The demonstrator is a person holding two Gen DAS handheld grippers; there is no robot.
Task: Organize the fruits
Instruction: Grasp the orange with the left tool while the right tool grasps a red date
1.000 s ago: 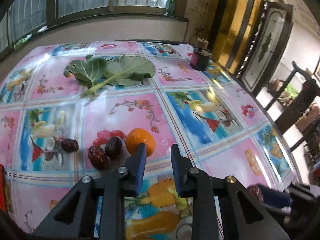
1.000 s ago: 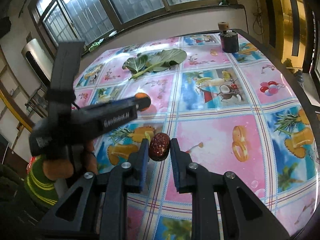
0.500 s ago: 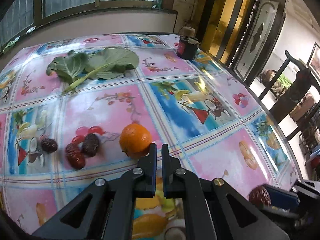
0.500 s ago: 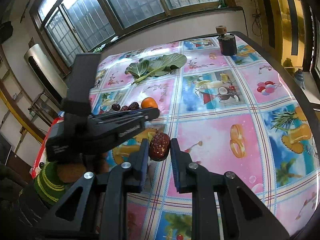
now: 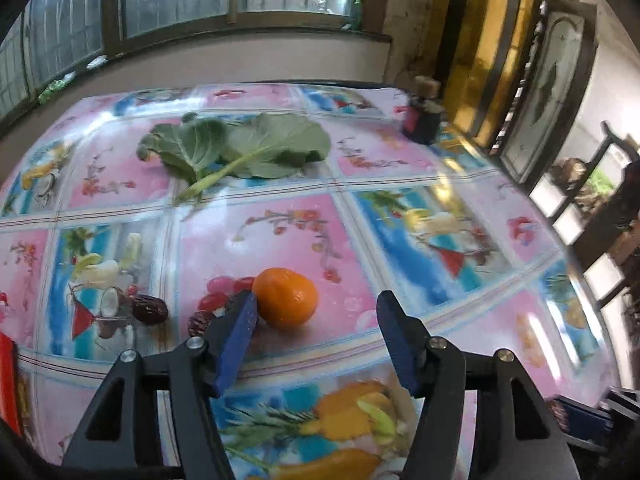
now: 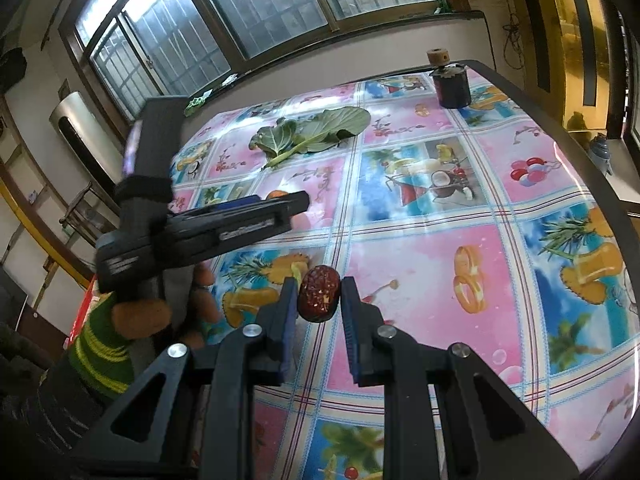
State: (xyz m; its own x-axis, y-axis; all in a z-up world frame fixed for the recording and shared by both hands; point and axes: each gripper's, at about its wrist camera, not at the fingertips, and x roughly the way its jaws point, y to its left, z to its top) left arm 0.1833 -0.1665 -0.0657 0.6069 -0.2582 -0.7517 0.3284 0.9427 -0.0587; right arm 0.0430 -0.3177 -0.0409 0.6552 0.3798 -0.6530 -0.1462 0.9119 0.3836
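Observation:
An orange [image 5: 286,297] lies on the patterned tablecloth. My left gripper [image 5: 316,312] is open just in front of it, its left finger close beside the fruit. Dark red dates lie to the left: one [image 5: 150,309] apart and another [image 5: 200,322] partly hidden behind the left finger. My right gripper [image 6: 319,297] is shut on a red date [image 6: 319,295] and holds it above the table. The left gripper [image 6: 224,224] also shows in the right wrist view, with the orange [image 6: 277,194] peeking behind it.
Green leaves [image 5: 240,150] lie at the back of the table [image 5: 500,300]. A dark corked jar [image 5: 424,114] stands at the back right corner, also in the right wrist view [image 6: 450,80]. The table edge runs along the right, with chairs beyond.
My left gripper was shut half a second ago and has opened wide, staying close to the orange. My right gripper still holds the date, almost still.

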